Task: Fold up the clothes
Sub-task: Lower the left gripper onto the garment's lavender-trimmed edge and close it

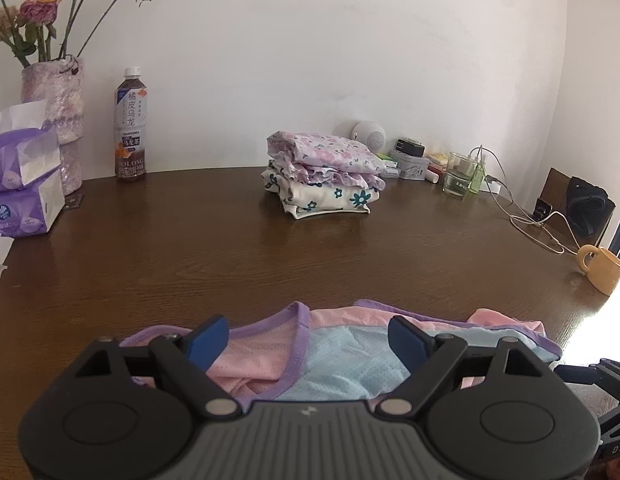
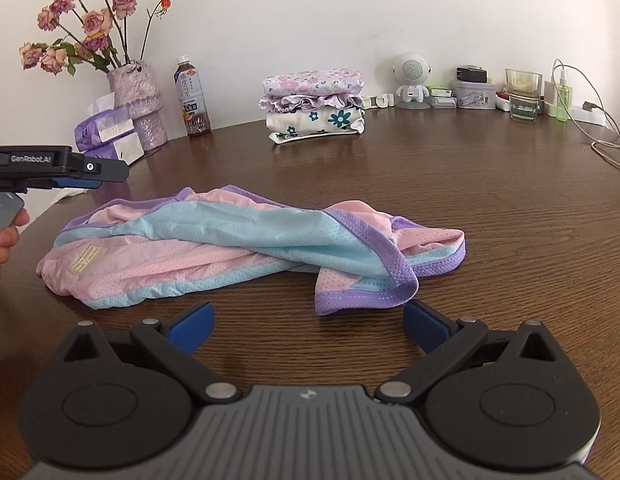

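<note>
Garment (image 2: 246, 248) lies crumpled, long axis left-right; both grippers' fingers (image 2: 192, 326) spread apart, holding nothing

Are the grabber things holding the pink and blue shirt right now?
No, nothing is held. The left gripper hangs open above the pink and blue shirt, and the right gripper is open in front of it.
</note>
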`<action>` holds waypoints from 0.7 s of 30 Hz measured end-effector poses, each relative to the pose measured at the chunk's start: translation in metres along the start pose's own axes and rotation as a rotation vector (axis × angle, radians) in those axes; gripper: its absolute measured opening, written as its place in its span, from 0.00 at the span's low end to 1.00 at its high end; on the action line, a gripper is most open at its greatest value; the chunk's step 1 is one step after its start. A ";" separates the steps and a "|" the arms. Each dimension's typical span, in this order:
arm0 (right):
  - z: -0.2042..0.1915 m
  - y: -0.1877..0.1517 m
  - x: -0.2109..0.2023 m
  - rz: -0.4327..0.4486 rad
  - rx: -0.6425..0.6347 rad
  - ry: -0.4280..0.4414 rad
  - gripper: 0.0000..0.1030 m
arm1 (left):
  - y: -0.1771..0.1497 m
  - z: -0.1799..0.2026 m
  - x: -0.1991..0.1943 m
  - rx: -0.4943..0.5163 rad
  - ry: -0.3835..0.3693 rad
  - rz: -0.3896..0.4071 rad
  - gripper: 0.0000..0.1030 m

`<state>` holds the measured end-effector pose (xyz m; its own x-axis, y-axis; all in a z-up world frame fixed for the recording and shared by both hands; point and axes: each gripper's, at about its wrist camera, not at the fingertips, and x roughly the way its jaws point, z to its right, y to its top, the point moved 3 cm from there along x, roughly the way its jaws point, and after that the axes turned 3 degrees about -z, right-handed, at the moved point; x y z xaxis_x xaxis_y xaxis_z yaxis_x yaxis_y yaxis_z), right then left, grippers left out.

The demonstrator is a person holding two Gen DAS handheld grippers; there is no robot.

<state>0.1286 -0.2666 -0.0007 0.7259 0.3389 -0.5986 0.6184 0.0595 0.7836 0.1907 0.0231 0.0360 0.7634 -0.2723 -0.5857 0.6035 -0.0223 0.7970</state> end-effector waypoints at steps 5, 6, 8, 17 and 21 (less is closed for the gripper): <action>0.006 0.005 0.000 0.016 0.035 0.011 0.99 | -0.007 -0.007 0.006 -0.012 -0.011 -0.009 0.75; 0.007 0.007 0.001 0.017 0.040 0.009 0.99 | -0.007 -0.008 0.009 -0.011 -0.017 -0.018 0.73; 0.009 0.012 0.004 0.019 0.049 0.006 0.99 | -0.009 -0.009 0.014 -0.009 -0.031 -0.037 0.62; 0.013 0.034 0.012 0.057 0.047 -0.027 0.92 | -0.015 -0.008 0.046 0.033 -0.041 -0.130 0.50; 0.016 0.039 0.014 0.059 0.038 -0.056 0.95 | -0.011 -0.009 0.057 0.028 -0.028 -0.129 0.48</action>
<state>0.1676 -0.2744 0.0192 0.7763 0.2874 -0.5609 0.5844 0.0052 0.8114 0.2295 0.0163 -0.0075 0.6730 -0.2921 -0.6796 0.6892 -0.0858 0.7194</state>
